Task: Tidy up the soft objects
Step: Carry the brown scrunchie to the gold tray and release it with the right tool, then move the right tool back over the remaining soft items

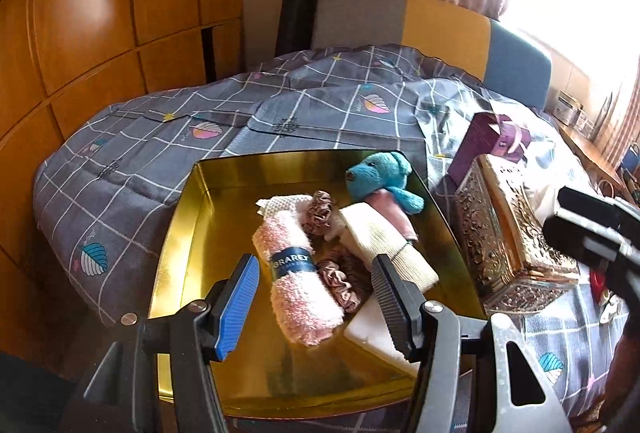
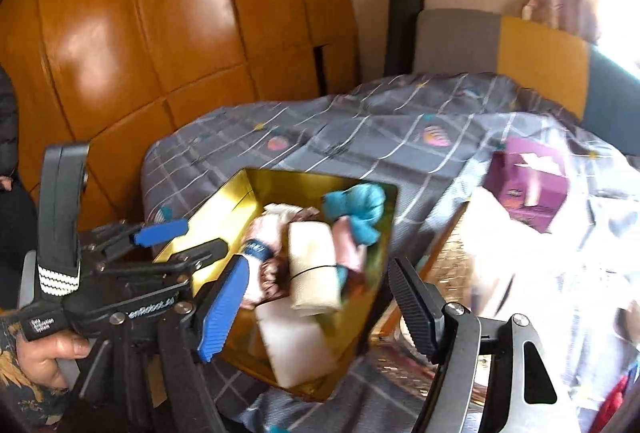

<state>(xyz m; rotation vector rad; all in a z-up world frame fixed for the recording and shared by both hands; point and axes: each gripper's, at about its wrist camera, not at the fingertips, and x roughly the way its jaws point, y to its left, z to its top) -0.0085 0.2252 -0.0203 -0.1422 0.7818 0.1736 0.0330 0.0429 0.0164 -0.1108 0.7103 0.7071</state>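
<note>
From the left wrist, the left gripper (image 1: 316, 297) stood open and empty over the gold tin (image 1: 188, 233), which held a pink towel roll (image 1: 298, 273), a cream cloth roll (image 1: 384, 237) and a blue plush bear (image 1: 380, 179). From the right wrist, the right gripper (image 2: 320, 313) hung wide apart, empty, above the same tin on the bedspread (image 2: 360, 129).

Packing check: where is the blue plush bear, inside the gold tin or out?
Inside: the blue plush bear lies in the gold tin's far corner, within its walls.
</note>
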